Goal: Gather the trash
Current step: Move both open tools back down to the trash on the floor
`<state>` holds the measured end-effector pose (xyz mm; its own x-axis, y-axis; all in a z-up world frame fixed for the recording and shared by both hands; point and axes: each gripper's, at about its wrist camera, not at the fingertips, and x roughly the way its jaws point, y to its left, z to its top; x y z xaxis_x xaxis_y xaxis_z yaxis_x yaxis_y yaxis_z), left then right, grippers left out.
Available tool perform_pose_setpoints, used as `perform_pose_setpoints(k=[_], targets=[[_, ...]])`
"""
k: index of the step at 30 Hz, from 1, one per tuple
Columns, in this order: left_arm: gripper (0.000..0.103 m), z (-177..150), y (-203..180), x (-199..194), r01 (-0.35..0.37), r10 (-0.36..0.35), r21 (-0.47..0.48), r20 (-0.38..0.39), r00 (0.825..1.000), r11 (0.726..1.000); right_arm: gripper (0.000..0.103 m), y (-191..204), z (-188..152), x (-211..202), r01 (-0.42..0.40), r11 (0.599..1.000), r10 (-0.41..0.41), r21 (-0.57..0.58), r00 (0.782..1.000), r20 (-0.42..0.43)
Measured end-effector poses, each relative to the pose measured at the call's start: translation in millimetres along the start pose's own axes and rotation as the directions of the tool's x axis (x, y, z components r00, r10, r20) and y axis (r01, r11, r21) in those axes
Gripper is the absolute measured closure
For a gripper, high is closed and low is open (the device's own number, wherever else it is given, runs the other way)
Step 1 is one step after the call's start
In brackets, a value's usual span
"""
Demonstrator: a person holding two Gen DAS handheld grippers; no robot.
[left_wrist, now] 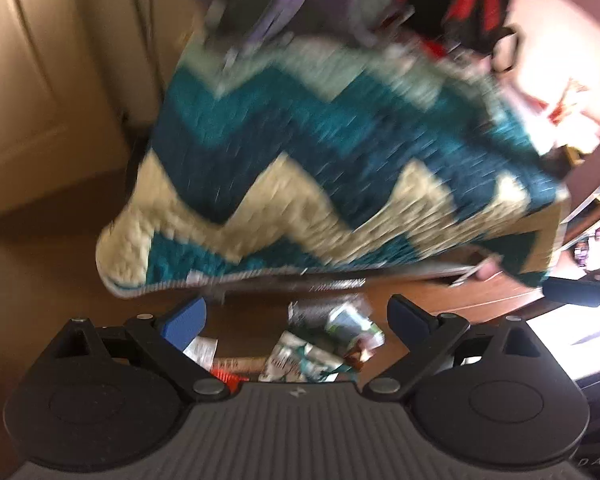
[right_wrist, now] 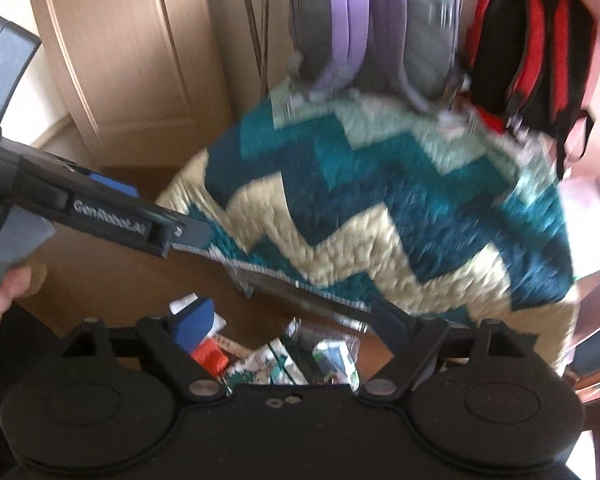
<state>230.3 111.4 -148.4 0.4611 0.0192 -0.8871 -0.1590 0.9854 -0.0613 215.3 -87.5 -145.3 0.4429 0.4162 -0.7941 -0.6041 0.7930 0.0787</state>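
The trash pile point(left_wrist: 324, 344) lies on the brown floor point(left_wrist: 52, 280), just below the near edge of the zigzag blanket point(left_wrist: 340, 168) — right in front of both claws. The left claw point(left_wrist: 296, 316) is wide apart and empty. The right claw point(right_wrist: 296, 320) is apart too. The other tool reads "GenRobot.AI".

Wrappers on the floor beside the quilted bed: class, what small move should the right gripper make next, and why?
Probably lower the right gripper onto the wrappers and close. Its jaws stand open and empty, and the pile lies on the floor framed between its fingers, below the chevron quilt edge. The left gripper is open too.
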Motion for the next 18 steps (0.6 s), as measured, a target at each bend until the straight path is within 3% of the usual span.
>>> perform_pose_setpoints(k=[6,10,15,18], targets=[[0.005,-13,8,88,-0.025,0.026,0.012,-0.107,0.994,1.000,0.018,-24,-30,82,0.031,0.999,-0.028,0.042,0.996,-0.083],[0.005,-22,0,138,-0.025,0.046,0.127,-0.162,0.986,0.992,0.018,-41,-46,132,0.043,0.995,-0.028,0.092,0.987,-0.157],[0.005,-40,-10,195,0.004,0.062,0.312,-0.202,0.977,0.950,0.018,-60,-65,189,0.070,0.975,-0.015,0.210,0.967,-0.255],[0.005,-54,-8,231,0.025,0.074,0.365,-0.253,0.965,0.931,0.018,-71,-77,221,0.099,0.953,-0.004,0.287,0.950,-0.313]])
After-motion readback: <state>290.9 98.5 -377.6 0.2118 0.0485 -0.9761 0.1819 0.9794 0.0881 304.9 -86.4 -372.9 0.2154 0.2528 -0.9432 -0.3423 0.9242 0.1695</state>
